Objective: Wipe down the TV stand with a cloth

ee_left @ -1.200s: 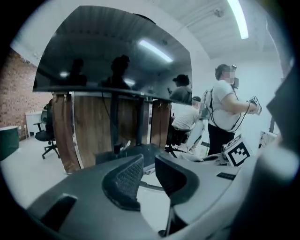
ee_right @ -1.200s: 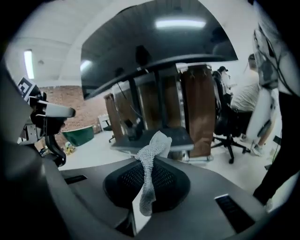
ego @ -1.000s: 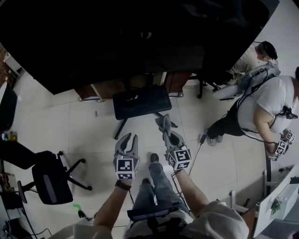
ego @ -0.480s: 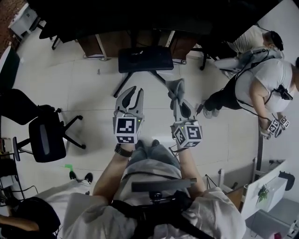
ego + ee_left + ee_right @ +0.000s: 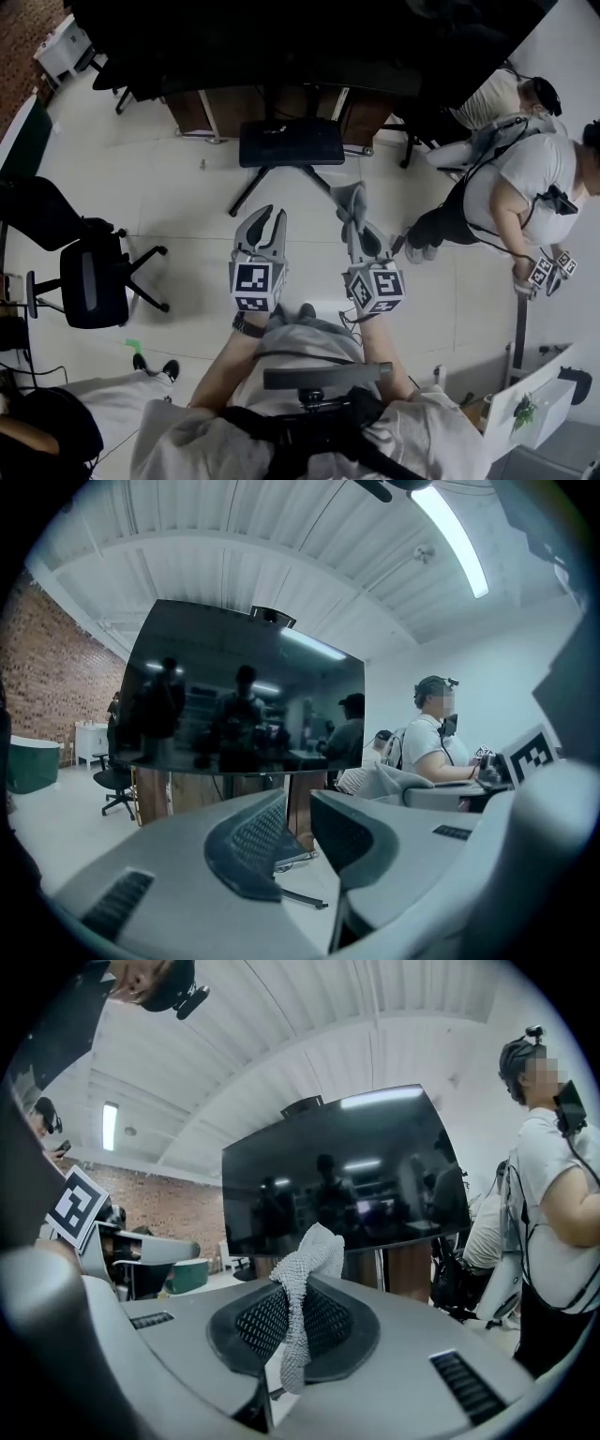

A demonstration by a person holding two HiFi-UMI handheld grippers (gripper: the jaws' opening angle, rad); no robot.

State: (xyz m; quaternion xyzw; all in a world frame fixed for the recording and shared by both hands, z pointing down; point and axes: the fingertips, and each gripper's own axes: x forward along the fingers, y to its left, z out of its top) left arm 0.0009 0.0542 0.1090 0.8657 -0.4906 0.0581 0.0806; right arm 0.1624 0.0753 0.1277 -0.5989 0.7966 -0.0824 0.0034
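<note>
Our right tongs (image 5: 360,223) are clamped on the grey cloth (image 5: 350,197), held over the floor. Just left of them, our left tongs (image 5: 265,221) stand apart, holding nothing. Farther off, well apart from the cloth, the TV stand (image 5: 291,142) sits under the dark screen (image 5: 281,47).

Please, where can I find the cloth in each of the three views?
Head view: centre, cloth sticking out of the right gripper.
Left gripper view: probably the pale fold at mid-right.
Right gripper view: centre, pinched between the jaws.
Shared landmark: the dark TV screen.
</note>
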